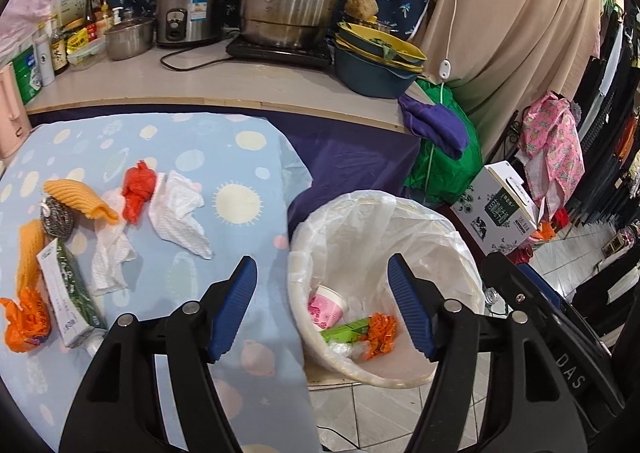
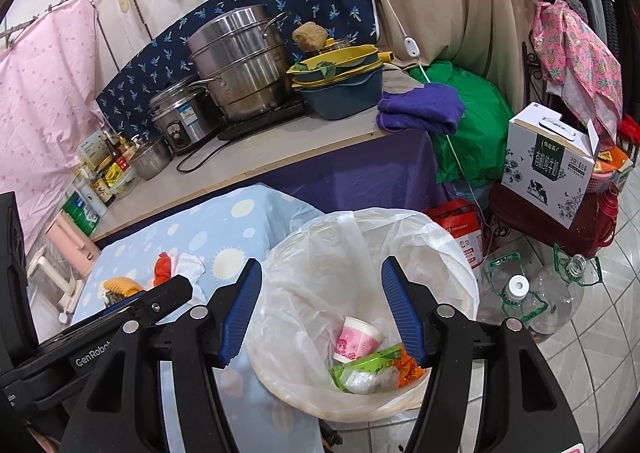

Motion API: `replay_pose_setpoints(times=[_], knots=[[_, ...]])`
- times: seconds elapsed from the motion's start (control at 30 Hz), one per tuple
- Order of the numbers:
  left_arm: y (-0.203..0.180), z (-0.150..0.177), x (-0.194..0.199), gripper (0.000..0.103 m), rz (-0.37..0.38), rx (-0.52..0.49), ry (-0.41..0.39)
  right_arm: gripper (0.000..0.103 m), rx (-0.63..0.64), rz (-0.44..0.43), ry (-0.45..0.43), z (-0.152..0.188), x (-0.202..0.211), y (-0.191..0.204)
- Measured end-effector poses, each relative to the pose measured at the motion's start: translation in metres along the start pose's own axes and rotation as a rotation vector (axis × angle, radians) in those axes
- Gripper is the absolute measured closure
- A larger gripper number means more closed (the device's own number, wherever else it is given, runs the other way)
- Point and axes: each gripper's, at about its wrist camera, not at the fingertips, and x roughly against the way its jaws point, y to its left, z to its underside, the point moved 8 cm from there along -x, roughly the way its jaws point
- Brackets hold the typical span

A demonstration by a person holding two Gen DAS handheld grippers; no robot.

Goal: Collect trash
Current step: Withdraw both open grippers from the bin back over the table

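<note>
My left gripper (image 1: 322,259) stands open with nothing between its fingers, over the table's edge and the trash bin (image 1: 460,237). My right gripper (image 2: 322,261) hangs open and empty above the same white-lined bin (image 2: 460,253). Inside lie a pink paper cup (image 2: 358,339), a green carton (image 2: 368,365) and an orange wrapper (image 2: 408,367). On the blue dotted tablecloth (image 1: 240,157) lie a red plastic bag (image 1: 138,189), two white tissues (image 1: 180,209), a green-white box (image 1: 70,293), an orange wrapper (image 1: 26,323), a steel scourer (image 1: 56,219) and a yellow ribbed cloth (image 1: 80,199).
Behind the table a counter (image 1: 240,81) carries steel pots, a rice cooker, bottles and stacked basins. A green bag (image 2: 472,125), a milk box (image 2: 548,165) and empty plastic bottles (image 2: 520,301) crowd the floor right of the bin. The right gripper's body (image 1: 532,293) sits beside mine.
</note>
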Motion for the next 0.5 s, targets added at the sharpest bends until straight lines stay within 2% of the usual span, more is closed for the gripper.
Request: replay_pose_setpoints(times=[0.27, 0.4, 0.5], knots=[[0.041, 0.008, 0.024, 0.037, -0.081, 0.032, -0.027, 0.042, 0.052, -0.047, 0.03, 0.016, -0.001, 0.036], [0.065, 0.014, 0.039, 0.028, -0.13, 0.054, -0.038, 0.041, 0.083, -0.07, 0.045, 0.024, -0.001, 0.058], [0.087, 0.019, 0.05, 0.026, -0.167, 0.082, -0.049, 0.041, 0.113, -0.091, 0.058, 0.031, -0.003, 0.076]])
